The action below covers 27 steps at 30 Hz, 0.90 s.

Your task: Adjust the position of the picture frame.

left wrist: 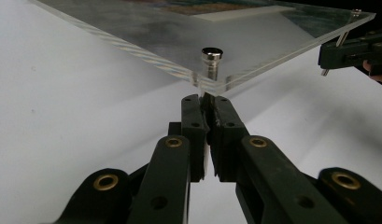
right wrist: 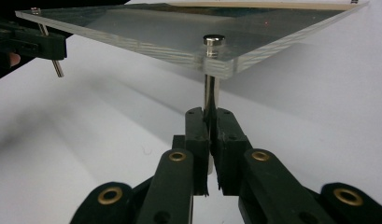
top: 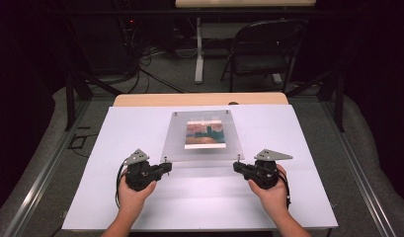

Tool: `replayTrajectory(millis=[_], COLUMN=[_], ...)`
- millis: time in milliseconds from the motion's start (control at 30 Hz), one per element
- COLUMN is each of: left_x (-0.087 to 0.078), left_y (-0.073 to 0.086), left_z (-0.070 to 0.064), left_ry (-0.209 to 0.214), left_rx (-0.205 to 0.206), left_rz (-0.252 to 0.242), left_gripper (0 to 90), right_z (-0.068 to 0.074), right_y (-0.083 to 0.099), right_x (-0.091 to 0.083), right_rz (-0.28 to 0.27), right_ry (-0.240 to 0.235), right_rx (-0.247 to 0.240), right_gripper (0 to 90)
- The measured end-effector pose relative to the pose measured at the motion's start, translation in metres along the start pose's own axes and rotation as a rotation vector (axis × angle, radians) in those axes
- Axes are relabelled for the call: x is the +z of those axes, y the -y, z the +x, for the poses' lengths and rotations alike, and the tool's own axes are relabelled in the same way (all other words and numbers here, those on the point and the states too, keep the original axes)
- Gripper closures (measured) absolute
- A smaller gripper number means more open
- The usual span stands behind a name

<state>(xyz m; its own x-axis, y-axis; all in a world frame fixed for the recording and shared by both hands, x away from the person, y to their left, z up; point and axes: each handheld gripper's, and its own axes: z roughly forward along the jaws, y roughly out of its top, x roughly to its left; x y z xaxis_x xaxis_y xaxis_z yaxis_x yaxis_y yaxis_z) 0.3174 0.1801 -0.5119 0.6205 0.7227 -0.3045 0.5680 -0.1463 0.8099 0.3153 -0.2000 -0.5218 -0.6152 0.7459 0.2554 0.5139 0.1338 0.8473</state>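
A clear acrylic panel (top: 176, 143) holding a small painted picture (top: 204, 134) lies on the white sheet, with its near edge raised off it. Metal standoff pins pass through its corners. My left gripper (top: 166, 166) is shut on the near-left pin (left wrist: 211, 63) just below the panel (left wrist: 146, 37). My right gripper (top: 237, 167) is shut on the near-right pin (right wrist: 211, 91) under the panel (right wrist: 146, 32). Seen from behind, the left gripper (left wrist: 206, 105) and the right gripper (right wrist: 209, 116) each clamp the pin's shaft. The other gripper shows far off in each gripper view.
A white sheet (top: 140, 207) covers a wooden table (top: 199, 99). Beyond the table stand a dark folding chair (top: 268, 49), a white table leg (top: 198, 49) and cables on the floor. Metal rails run along both sides.
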Motion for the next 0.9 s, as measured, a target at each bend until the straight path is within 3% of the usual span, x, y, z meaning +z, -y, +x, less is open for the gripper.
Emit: replayTrajectory(millis=[400,900], left_x=[0.020,0.035], left_y=[-0.020,0.000], left_z=[0.018,0.020], left_ry=[-0.030,-0.056], left_rx=[-0.008,0.011], left_rz=[0.007,0.061], left_gripper=[84.9,84.7], right_z=[-0.017,-0.022], right_y=[-0.020,0.002], right_x=[0.020,0.033], right_rz=[0.005,0.042], right_ry=[0.040,0.067], right_rx=[0.024,0.039], right_gripper=[85.3,84.7])
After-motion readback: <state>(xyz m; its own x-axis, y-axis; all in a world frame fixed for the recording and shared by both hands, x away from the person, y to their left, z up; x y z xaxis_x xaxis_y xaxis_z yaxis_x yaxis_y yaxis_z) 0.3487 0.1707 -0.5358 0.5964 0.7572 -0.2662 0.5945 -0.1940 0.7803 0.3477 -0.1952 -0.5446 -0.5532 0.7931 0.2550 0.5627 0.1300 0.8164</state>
